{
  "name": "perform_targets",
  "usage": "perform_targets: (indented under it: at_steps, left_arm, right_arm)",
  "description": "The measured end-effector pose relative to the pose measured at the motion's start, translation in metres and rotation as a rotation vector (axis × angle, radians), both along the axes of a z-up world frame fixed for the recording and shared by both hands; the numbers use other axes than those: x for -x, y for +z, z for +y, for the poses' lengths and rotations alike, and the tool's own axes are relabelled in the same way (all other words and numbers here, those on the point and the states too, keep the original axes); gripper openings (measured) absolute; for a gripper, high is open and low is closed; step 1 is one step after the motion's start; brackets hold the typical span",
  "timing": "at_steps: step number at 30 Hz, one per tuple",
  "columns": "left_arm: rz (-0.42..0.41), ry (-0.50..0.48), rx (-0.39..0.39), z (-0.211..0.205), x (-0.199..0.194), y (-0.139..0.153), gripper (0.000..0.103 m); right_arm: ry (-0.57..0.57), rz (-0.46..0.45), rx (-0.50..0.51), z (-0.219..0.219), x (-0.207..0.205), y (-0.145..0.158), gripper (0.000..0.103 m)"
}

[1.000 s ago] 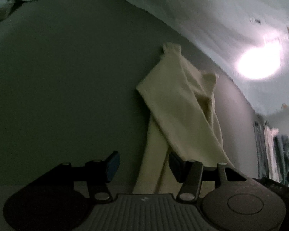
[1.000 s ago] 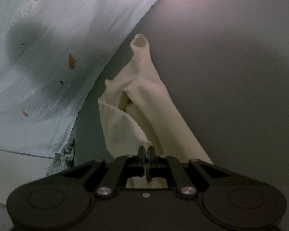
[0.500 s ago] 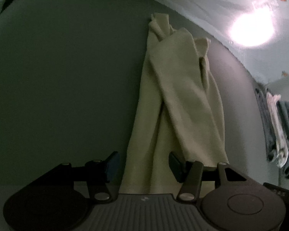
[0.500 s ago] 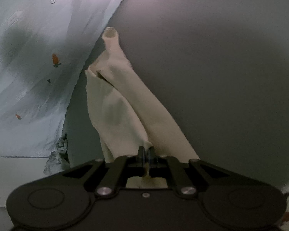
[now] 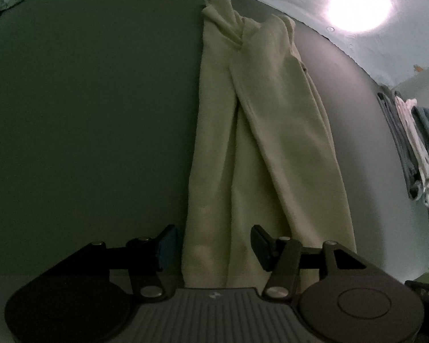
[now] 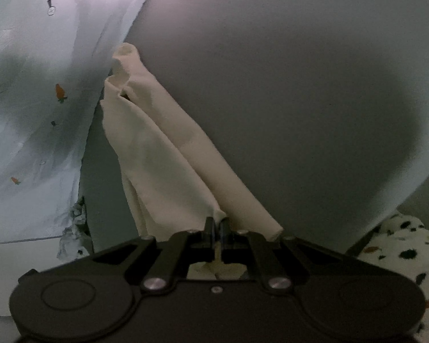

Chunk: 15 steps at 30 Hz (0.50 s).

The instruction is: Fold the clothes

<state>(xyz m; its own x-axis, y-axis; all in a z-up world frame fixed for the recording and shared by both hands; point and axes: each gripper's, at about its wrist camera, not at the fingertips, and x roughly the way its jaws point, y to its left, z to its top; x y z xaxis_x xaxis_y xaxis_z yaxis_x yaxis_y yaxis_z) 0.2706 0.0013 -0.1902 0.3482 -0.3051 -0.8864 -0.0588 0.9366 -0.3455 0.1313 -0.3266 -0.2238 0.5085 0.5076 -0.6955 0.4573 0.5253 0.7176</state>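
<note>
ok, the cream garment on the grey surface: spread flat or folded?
Folded lengthwise, loosely. The cream garment lies as a long narrow strip, one layer lapped diagonally over another, and the right tongs pinch its near edge.

Left wrist camera rides just behind the left gripper (image 5: 211, 247), tilted steeply down at the grey surface (image 5: 85, 114). Right wrist camera sits close behind the right gripper (image 6: 216, 224), angled down too. Both catch the cream garment (image 5: 260, 131) (image 6: 163, 148).
</note>
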Motion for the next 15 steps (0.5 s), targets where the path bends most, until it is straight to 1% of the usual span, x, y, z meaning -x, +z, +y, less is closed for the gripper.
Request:
perform_targets:
  at_steps: [4, 7, 10, 11, 12, 13, 14, 15]
  left_arm:
    - [0.002, -0.017, 0.006, -0.001, 0.006, -0.004, 0.06]
    - [0.003, -0.022, 0.014, 0.0, 0.01, -0.005, 0.063]
    - [0.018, -0.023, 0.035, 0.004, 0.015, -0.003, 0.066]
    - [0.023, -0.02, 0.041, 0.005, 0.016, -0.003, 0.066]
    - [0.03, -0.014, 0.049, 0.006, 0.018, -0.004, 0.066]
    - [0.038, -0.004, 0.06, 0.008, 0.019, -0.004, 0.066]
    - [0.046, 0.006, 0.073, 0.011, 0.02, -0.005, 0.066]
    - [0.054, 0.016, 0.09, 0.013, 0.021, -0.005, 0.066]
  right_arm:
    - [0.012, 0.03, -0.001, 0.001, -0.001, -0.008, 0.004]
    - [0.031, 0.051, -0.007, 0.0, -0.002, -0.011, 0.006]
    - [0.088, 0.057, 0.022, 0.001, -0.007, -0.002, 0.016]
    - [0.114, 0.052, 0.037, 0.002, -0.01, 0.003, 0.025]
    - [0.14, 0.043, 0.051, 0.002, -0.013, 0.007, 0.04]
    - [0.163, 0.031, 0.061, 0.001, -0.015, 0.012, 0.048]
    - [0.178, 0.007, 0.067, -0.001, -0.017, 0.016, 0.052]
    - [0.19, -0.016, 0.074, -0.004, -0.018, 0.021, 0.052]
